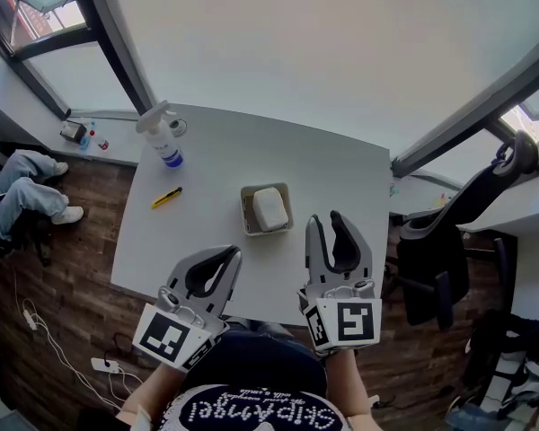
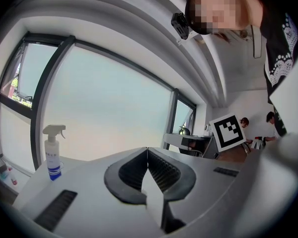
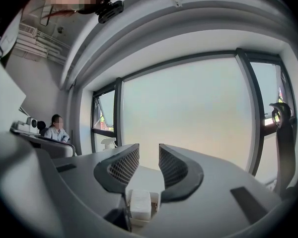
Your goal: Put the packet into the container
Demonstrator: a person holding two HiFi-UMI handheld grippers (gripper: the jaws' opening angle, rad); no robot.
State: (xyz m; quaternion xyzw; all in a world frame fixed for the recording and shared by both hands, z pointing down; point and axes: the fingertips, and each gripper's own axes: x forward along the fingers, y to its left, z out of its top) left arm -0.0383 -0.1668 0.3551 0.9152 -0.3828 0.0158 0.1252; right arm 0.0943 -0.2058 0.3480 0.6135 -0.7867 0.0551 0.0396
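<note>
The packet (image 1: 269, 208) is seen inside the container (image 1: 249, 219) on the surface (image 1: 341, 169); placing is judged done. The right tongs (image 1: 325, 217) are held narrowly parted and empty, the left tongs (image 1: 233, 253) closed. Only withdrawal is needed.

Daylight pouring through tall dark-framed windows (image 1: 296, 43) ahead of the left claw (image 1: 235, 255) — white table (image 1: 341, 169) beneath, wood-plank floor (image 1: 81, 268) off to its left, and a black office chair (image 1: 436, 259) right of the right claw (image 1: 325, 218).

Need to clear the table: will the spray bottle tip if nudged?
Probably tippy: the spray bottle stands tall and narrow, its trigger head on top. Likely rigid plastic, so it should not flex. Fill level is not visible, so weight is uncertain.
</note>
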